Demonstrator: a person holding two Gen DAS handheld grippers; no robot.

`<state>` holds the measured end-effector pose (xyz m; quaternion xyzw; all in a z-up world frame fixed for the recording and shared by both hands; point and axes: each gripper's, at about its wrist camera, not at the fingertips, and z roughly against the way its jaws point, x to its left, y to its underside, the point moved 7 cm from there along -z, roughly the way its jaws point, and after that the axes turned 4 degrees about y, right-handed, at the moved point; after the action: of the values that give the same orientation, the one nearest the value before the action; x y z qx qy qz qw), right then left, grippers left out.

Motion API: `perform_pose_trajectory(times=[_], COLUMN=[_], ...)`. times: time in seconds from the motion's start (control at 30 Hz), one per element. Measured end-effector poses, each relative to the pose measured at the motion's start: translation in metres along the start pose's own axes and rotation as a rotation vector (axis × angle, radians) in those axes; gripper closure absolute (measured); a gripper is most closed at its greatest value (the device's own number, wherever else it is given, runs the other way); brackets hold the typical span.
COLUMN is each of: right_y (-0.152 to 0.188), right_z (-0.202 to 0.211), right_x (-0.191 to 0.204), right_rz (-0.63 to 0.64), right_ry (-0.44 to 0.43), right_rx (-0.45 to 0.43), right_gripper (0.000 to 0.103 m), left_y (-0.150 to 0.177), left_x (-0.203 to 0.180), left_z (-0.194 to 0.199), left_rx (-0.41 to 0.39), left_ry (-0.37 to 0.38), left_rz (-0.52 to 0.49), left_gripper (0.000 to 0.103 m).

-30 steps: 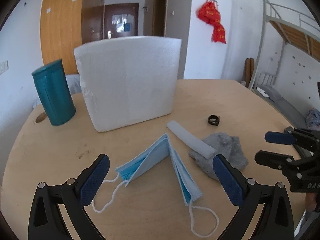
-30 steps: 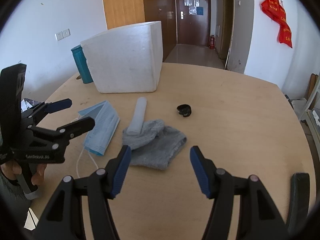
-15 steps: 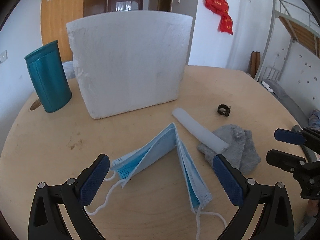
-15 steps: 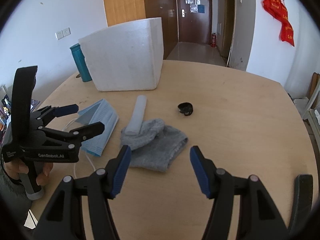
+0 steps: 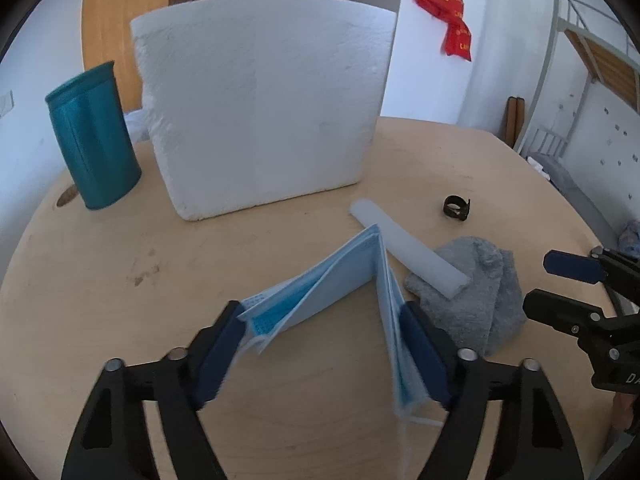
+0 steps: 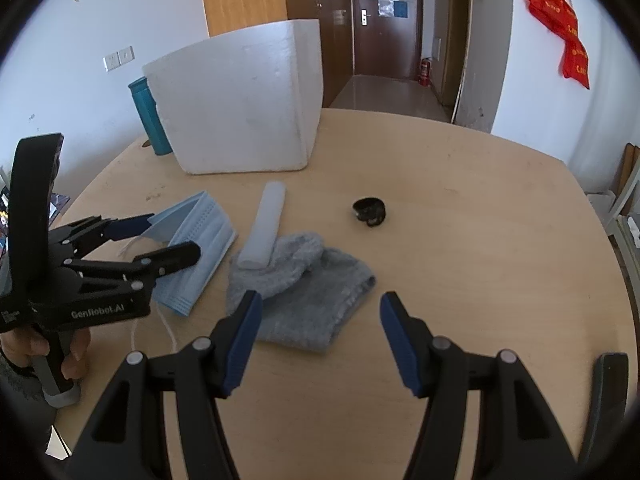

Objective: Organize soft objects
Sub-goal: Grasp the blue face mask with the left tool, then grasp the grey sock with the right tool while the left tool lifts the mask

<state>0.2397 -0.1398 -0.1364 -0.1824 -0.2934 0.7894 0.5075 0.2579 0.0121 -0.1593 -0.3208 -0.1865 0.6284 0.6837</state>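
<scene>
The left gripper [image 5: 320, 344] sits low over the near part of the round wooden table [image 5: 100, 300], its blue-padded jaws spread on either side of a folded blue face mask [image 5: 340, 280]. The pads lie against or just beside the mask's outer flaps, but the jaws are not clamped together; the mask stands tented between them, its white ear loops trailing toward the near edge. In the right wrist view the same gripper [image 6: 168, 236] enters from the left, held in a bare hand [image 6: 48, 352].

The right gripper [image 6: 320, 336] hovers with its jaws wide apart and nothing between them, just on the near side of a crumpled grey sock [image 6: 304, 300]. A pale foam tube [image 6: 266, 224] lies with its near end resting on the sock, just right of the mask.

Farther back, a white foam box [image 5: 260, 100] stands upright, with a teal cup [image 5: 92, 140] to its left. A small black ring [image 6: 370, 210] lies alone to the right of the tube.
</scene>
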Motion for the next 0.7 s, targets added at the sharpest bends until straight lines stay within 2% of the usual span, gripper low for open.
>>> perform_pose_trajectory(times=[0.07, 0.1, 0.13, 0.23, 0.3, 0.4, 0.7], right_y=[0.000, 0.000, 0.000, -0.001, -0.001, -0.003, -0.011], right_z=[-0.002, -0.004, -0.005, -0.009, -0.012, -0.017, -0.030], right_x=[0.000, 0.000, 0.000, 0.002, 0.003, 0.006, 0.016], right_rz=[0.001, 0.000, 0.000, 0.003, 0.006, 0.010, 0.056], right_ry=[0.002, 0.005, 0.006, 0.002, -0.003, -0.006, 0.014], right_rx=[0.006, 0.010, 0.012, 0.020, 0.025, 0.035, 0.051], right_gripper=[0.037, 0.037, 0.037, 0.037, 0.037, 0.037, 0.037], left_y=[0.001, 0.002, 0.002, 0.002, 0.003, 0.002, 0.001], left_x=[0.002, 0.003, 0.003, 0.006, 0.010, 0.012, 0.010], left_z=[0.000, -0.001, -0.001, 0.000, 0.001, 0.004, 0.013], left_rx=[0.002, 0.005, 0.007, 0.010, 0.012, 0.001, -0.021], left_ry=[0.008, 0.008, 0.010, 0.024, 0.039, 0.054, 0.071], left_rz=[0.011, 0.011, 0.012, 0.030, 0.050, 0.063, 0.054], left_gripper=[0.034, 0.040, 0.051, 0.071, 0.080, 0.086, 0.091])
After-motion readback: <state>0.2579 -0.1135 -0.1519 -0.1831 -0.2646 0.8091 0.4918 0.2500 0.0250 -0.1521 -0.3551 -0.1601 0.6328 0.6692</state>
